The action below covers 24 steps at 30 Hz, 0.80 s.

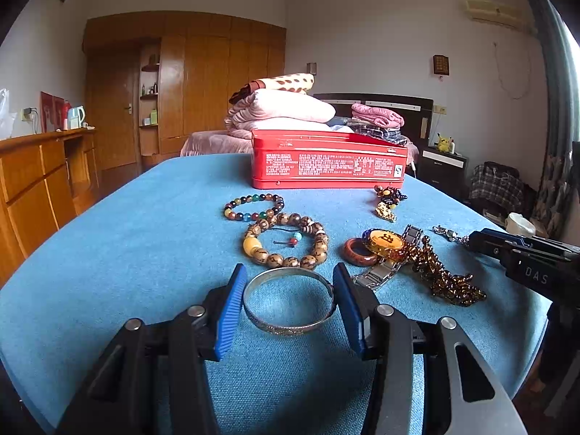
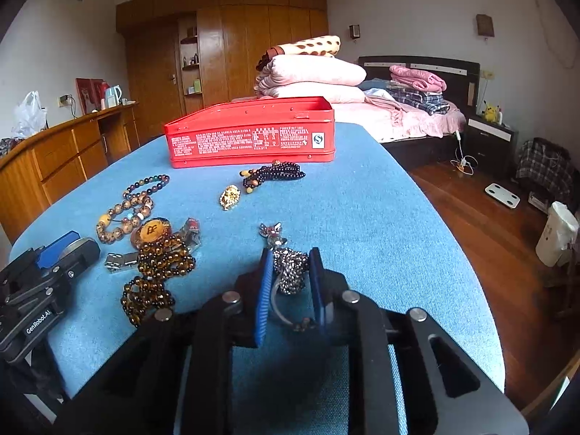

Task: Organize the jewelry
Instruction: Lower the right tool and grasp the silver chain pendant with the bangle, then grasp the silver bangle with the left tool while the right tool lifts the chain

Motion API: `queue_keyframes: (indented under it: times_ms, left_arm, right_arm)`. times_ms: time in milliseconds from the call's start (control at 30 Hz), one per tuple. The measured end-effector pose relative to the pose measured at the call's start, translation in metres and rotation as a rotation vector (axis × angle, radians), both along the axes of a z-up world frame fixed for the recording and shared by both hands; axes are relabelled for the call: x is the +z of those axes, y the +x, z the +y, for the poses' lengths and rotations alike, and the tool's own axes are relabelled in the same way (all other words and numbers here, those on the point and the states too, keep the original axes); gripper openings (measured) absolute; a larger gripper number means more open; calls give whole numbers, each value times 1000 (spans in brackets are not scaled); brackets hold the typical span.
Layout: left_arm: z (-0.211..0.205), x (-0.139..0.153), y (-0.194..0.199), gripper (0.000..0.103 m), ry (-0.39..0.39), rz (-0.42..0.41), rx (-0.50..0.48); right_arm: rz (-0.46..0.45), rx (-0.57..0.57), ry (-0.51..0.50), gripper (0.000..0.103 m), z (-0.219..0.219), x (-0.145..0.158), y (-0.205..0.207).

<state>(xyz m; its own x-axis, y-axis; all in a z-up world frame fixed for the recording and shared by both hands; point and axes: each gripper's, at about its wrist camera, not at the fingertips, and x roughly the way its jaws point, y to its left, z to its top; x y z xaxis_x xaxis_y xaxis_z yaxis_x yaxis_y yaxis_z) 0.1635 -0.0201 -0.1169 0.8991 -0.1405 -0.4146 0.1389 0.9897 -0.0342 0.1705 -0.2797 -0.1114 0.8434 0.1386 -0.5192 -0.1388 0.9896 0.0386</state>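
The left gripper [image 1: 288, 299] has its jaws half open around a silver bangle [image 1: 289, 302] on the blue worktop [image 1: 145, 239]. The right gripper [image 2: 290, 282] squeezes a sparkly beaded chain [image 2: 290, 272] (jaws nearly closed). The red tin [image 2: 250, 134] stands behind; its inside is hidden

This is a bedroom in a home: a bed [image 2: 417, 119] piled with folded blankets [image 2: 311, 72] and clothes, a wooden wardrobe [image 2: 232, 40] along the wall, a nightstand [image 2: 489, 141], and a wooden floor [image 2: 482, 217].
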Motion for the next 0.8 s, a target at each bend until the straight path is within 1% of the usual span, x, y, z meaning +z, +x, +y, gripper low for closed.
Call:
queue_keyframes:
  times_ms: [100, 133, 333, 500, 567, 633, 700, 767, 800]
  left_arm:
    - [1, 5, -1, 49, -2, -17, 7]
    - [2, 8, -1, 49, -4, -21, 8]
    - [3, 28, 3, 49, -16, -59, 6]
    - [4, 38, 8, 49, -22, -68, 7]
    - [4, 40, 9, 49, -23, -75, 7]
    - [3, 41, 10, 49, -25, -75, 5]
    - [3, 39, 9, 49, -22, -69, 3]
    - [3, 36, 10, 49, -21, -60, 4]
    - [3, 36, 11, 49, -22, -56, 4]
  right_arm:
    - [-17, 9, 30, 15, -2, 7, -2]
    - [-26, 17, 41, 10, -3, 10, -3]
    - [-54, 38, 35, 9, -2, 29, 3]
    - [-75, 54, 70, 9, -3, 40, 5]
    - [-56, 65, 74, 9, -3, 41, 10]
    - [-11, 70, 45, 10, 0, 33, 14]
    - [46, 75, 15, 13, 3, 23, 14]
    - [71, 79, -4, 27, 7, 15, 9]
    - [75, 78, -14, 37, 8, 14, 5]
